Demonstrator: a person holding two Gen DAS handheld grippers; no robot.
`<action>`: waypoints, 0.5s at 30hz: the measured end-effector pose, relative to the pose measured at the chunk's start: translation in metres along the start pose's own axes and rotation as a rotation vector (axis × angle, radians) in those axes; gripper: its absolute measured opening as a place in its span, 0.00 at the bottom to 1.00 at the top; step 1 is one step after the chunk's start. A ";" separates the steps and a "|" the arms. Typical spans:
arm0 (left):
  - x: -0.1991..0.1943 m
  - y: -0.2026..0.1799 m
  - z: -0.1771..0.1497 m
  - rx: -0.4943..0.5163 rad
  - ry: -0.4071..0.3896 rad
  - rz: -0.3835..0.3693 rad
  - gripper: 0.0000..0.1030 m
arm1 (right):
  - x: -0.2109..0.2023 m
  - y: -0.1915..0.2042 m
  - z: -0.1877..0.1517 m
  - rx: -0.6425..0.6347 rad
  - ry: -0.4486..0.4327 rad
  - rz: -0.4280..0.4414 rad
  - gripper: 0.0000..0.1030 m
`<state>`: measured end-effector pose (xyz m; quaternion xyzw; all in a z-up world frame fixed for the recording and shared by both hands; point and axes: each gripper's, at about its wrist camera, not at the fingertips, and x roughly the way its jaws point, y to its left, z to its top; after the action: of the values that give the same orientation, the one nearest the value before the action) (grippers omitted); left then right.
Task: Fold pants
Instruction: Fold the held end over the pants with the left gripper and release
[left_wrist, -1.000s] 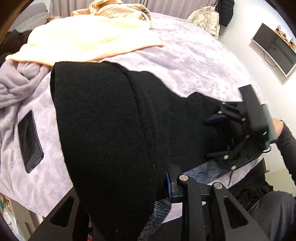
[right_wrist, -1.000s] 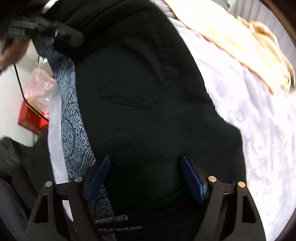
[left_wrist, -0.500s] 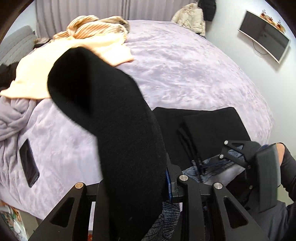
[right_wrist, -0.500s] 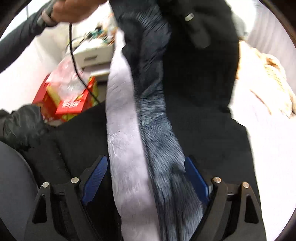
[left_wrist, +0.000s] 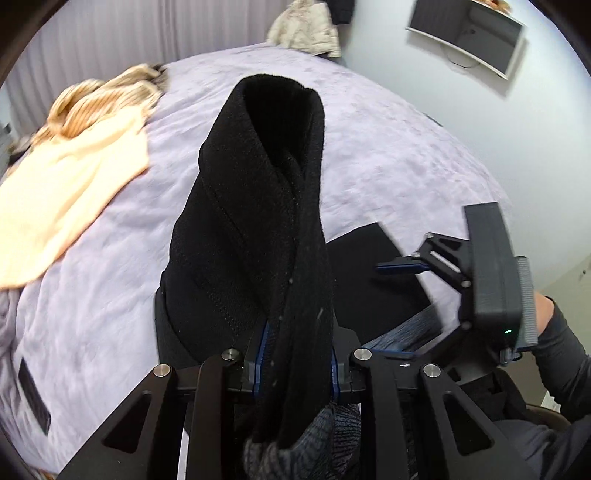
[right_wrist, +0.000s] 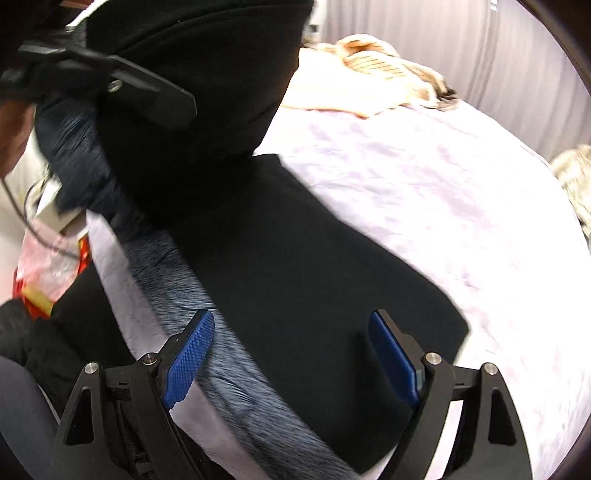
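The black pants (left_wrist: 258, 206) are partly lifted off the lilac bed. My left gripper (left_wrist: 295, 363) is shut on a thick fold of them and holds it up in front of the camera, so much of the bed behind is hidden. The rest of the pants (right_wrist: 295, 258) lies flat near the bed's front edge, with grey patterned lining (right_wrist: 221, 332) showing along it. My right gripper (right_wrist: 291, 354) is open and empty just above that flat part. It also shows in the left wrist view (left_wrist: 402, 266), to the right. The left gripper (right_wrist: 110, 77) shows at upper left with the raised cloth.
A cream garment (left_wrist: 70, 184) and a striped tan one (left_wrist: 107, 99) lie at the bed's far left. A dark phone (left_wrist: 33, 398) lies at the near left. A wall screen (left_wrist: 465, 37) hangs at right. Red packaging and a plastic bag (right_wrist: 40, 266) sit beside the bed.
My left gripper has lifted the pants fold higher and bunched it narrower. My right gripper has swung back over the flat part, still open.
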<state>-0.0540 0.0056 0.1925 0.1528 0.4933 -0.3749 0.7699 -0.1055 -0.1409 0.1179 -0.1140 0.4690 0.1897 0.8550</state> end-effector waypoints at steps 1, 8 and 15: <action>0.002 -0.014 0.009 0.017 -0.001 -0.008 0.25 | -0.006 -0.004 -0.001 0.007 -0.006 -0.012 0.86; 0.066 -0.068 0.029 0.102 0.111 -0.005 0.25 | -0.015 -0.037 -0.035 0.084 0.017 -0.089 0.86; 0.127 -0.079 0.018 0.072 0.213 -0.015 0.27 | -0.017 -0.054 -0.061 0.151 0.026 -0.085 0.86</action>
<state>-0.0706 -0.1126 0.1009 0.2154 0.5597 -0.3797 0.7044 -0.1365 -0.2162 0.1006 -0.0714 0.4879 0.1157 0.8623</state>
